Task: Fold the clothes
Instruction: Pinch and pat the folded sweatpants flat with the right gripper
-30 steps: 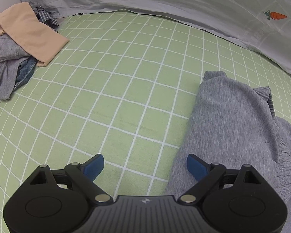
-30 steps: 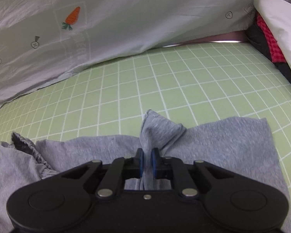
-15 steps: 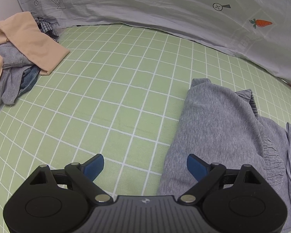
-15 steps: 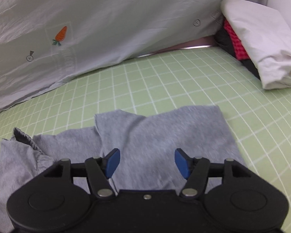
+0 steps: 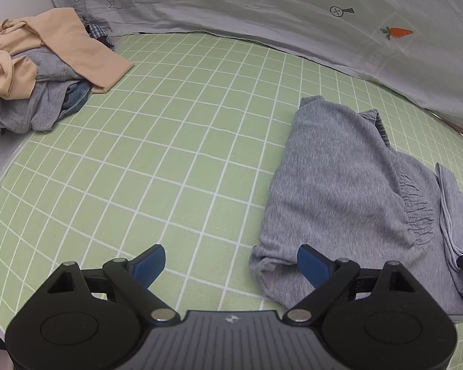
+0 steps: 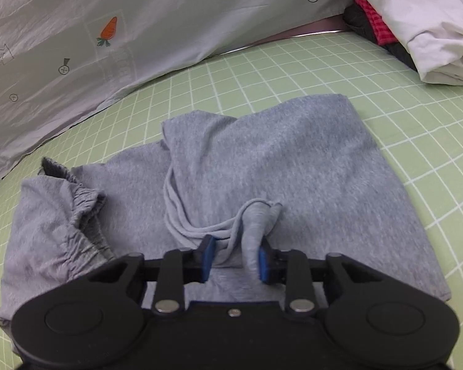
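Observation:
Grey shorts [image 6: 262,160] with an elastic waistband [image 6: 83,212] lie partly folded on the green grid mat [image 6: 308,71]. My right gripper [image 6: 233,260] hangs low over the near edge of the shorts. Its jaws are closing with a raised ridge of grey cloth [image 6: 256,225] between them. The ridge leans on the right pad, and a gap shows beside the left pad. In the left wrist view the shorts [image 5: 339,178] lie at the right. My left gripper [image 5: 231,265] stands open above the mat [image 5: 169,154], its right finger over the shorts' near left corner, holding nothing.
A heap of unfolded clothes [image 5: 40,71], beige and grey, sits at the mat's far left. A stack of folded clothes with a white piece on top [image 6: 423,24] lies at the far right. A grey printed sheet [image 6: 123,30] hangs along the back edge.
My right gripper let go of the cloth, opened wide, drew back toward the near edge and is closing on a new ridge of cloth. My left gripper drew back and left, still open.

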